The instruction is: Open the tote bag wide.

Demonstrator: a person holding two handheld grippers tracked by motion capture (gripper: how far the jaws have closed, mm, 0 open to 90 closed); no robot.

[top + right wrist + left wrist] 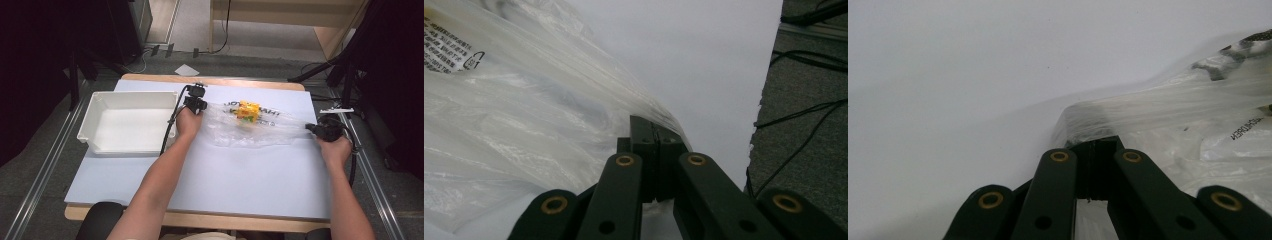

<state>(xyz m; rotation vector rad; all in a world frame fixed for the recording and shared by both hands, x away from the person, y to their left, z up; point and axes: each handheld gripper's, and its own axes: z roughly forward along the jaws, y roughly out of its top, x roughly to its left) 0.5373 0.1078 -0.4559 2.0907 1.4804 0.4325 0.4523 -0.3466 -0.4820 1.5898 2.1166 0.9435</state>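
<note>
High view showed the crinkled clear plastic bag point(250, 127) stretched crosswise between both tongs — left tongs point(196, 103) and right tongs point(315, 128) each clenched on 1 end.

On the worktop point(210, 175) the tray point(127, 122) sits at nine o'clock from the plastic bag point(250, 131), just beside the left claw point(196, 104). The bag lies between the two claws: the left one at its ten o'clock edge, the right claw point(311, 128) at its three o'clock end. A small box point(248, 111) lies inside the bag, toward twelve o'clock.
</note>
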